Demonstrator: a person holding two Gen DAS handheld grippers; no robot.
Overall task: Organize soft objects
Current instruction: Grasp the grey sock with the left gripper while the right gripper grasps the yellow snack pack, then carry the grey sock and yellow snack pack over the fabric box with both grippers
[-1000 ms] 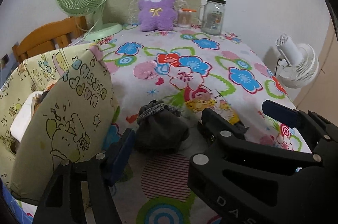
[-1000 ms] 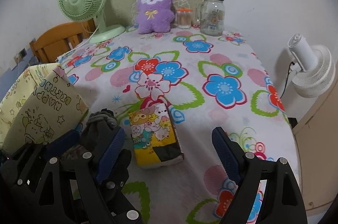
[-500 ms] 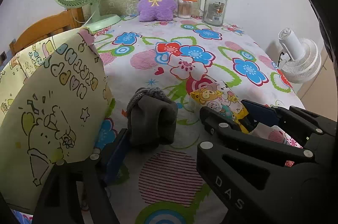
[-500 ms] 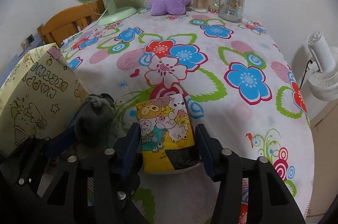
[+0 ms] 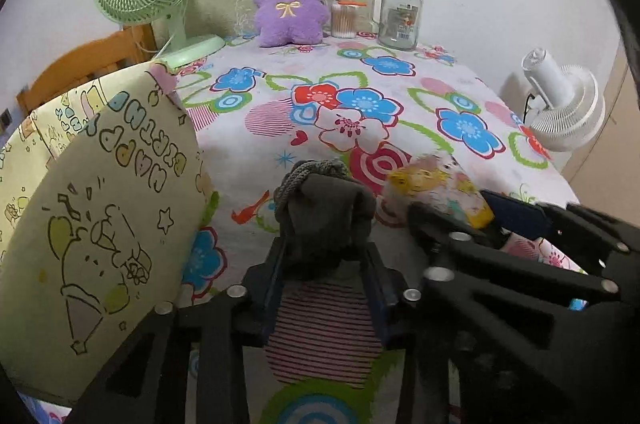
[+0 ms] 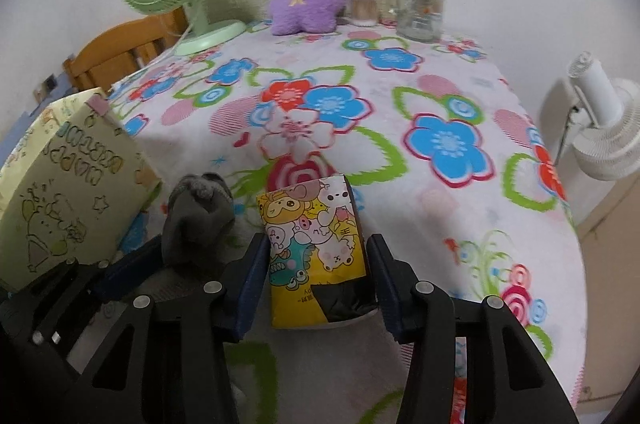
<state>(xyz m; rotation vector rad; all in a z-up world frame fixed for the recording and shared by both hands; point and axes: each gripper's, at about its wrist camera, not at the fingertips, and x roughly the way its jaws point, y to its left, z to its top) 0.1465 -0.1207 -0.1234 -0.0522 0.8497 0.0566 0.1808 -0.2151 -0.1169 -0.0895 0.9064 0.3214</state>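
Sock bundle, grey, clamped in left claw just beside the paper bag; tissue pack gripped by right claw. Both grasped, neither bagged yet; plush untouched at bench rear.

Tissue pack motion-blurred in left wrist view, its near end hidden behind the right gripper. Grey pouch lower part covered by the finger pads. Paper bag cut off at 9 o'clock edge. Jar label print too small to read. White fan base out of frame at 3 o'clock.
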